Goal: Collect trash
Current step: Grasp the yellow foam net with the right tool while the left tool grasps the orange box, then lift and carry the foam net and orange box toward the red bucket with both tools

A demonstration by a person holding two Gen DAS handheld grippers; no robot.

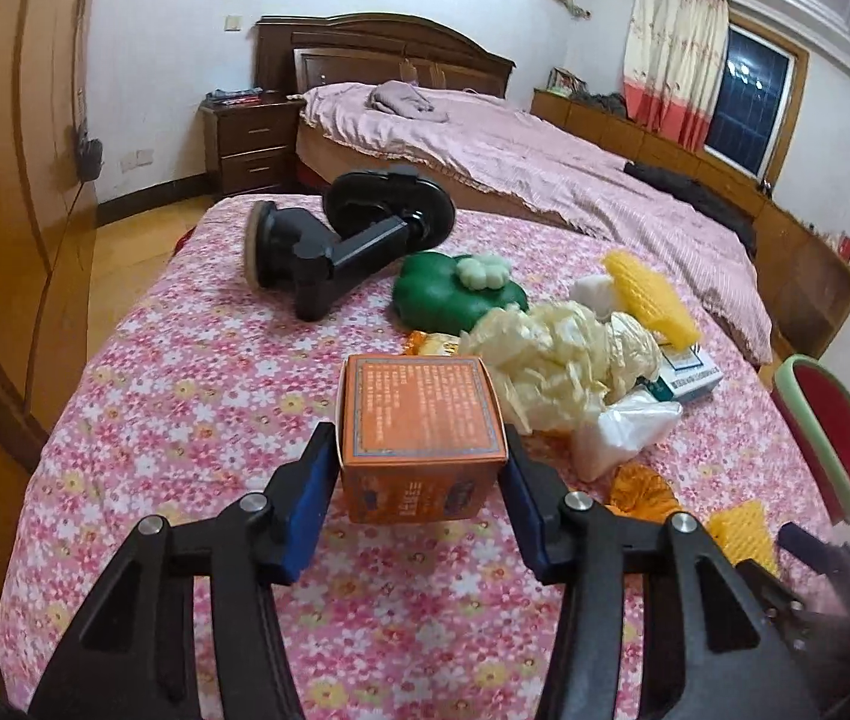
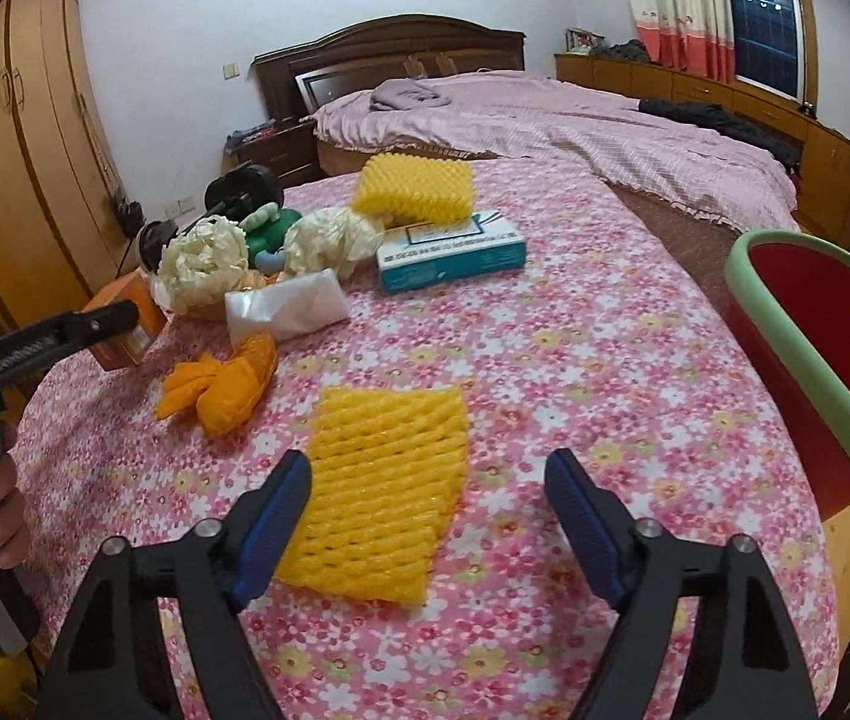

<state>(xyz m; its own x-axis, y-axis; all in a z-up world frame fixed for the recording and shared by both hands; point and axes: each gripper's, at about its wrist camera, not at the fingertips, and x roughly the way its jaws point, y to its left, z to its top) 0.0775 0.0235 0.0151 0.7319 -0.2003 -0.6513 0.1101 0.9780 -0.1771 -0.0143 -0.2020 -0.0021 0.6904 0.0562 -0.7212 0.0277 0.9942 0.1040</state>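
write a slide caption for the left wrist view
Left gripper closed around an orange box on the floral cloth, beside crumpled trash, with the red bin at right.

Red bin (image 1: 827, 432) cut off by the right edge in both views. Orange box (image 2: 125, 330) mostly hidden behind the left hand-held gripper (image 2: 107, 315) in the right wrist view (print on its top unreadable). Green toy (image 2: 272, 234) half buried behind crumpled bags (image 2: 203, 264).
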